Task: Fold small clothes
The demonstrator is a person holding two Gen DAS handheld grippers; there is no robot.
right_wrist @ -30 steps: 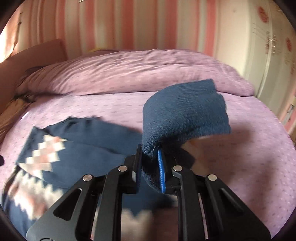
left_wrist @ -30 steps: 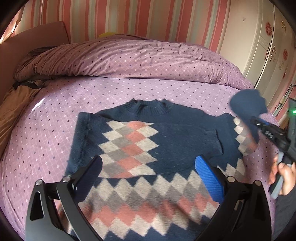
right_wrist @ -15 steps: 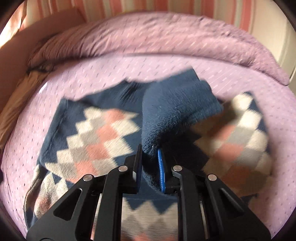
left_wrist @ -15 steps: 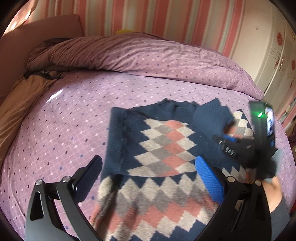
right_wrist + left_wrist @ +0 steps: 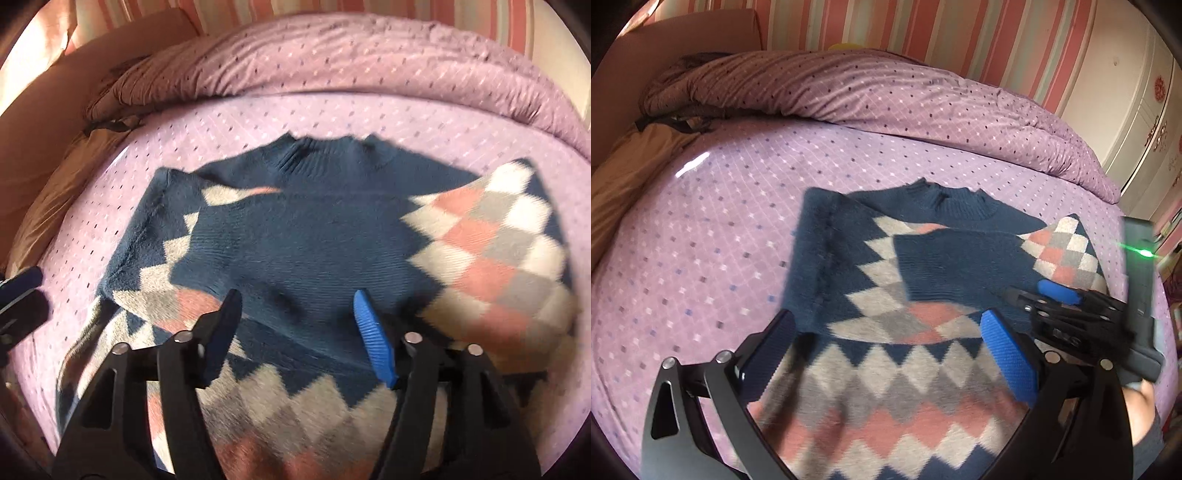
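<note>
A small navy sweater (image 5: 886,314) with pink, grey and cream diamonds lies flat on the purple bedspread (image 5: 720,221). Its right sleeve (image 5: 960,266) is folded across the chest, cuff toward the left. My right gripper (image 5: 295,317) hovers just above that folded sleeve (image 5: 295,251); its jaws are opening and nothing is pinched between them. In the left wrist view the right gripper (image 5: 1041,291) sits at the sweater's right edge. My left gripper (image 5: 886,350) hangs open over the sweater's lower half, holding nothing.
A rumpled purple duvet (image 5: 868,92) runs along the back of the bed. A tan blanket (image 5: 631,162) lies at the left. A striped wall and a white wardrobe (image 5: 1126,92) stand behind. A person's hand (image 5: 1141,398) holds the right gripper's handle.
The right gripper carried the sleeve leftward over the sweater's chest, lowered it and let go; its jaws went from shut on the sleeve to apart. The left gripper drifted down and sideways, staying open.
</note>
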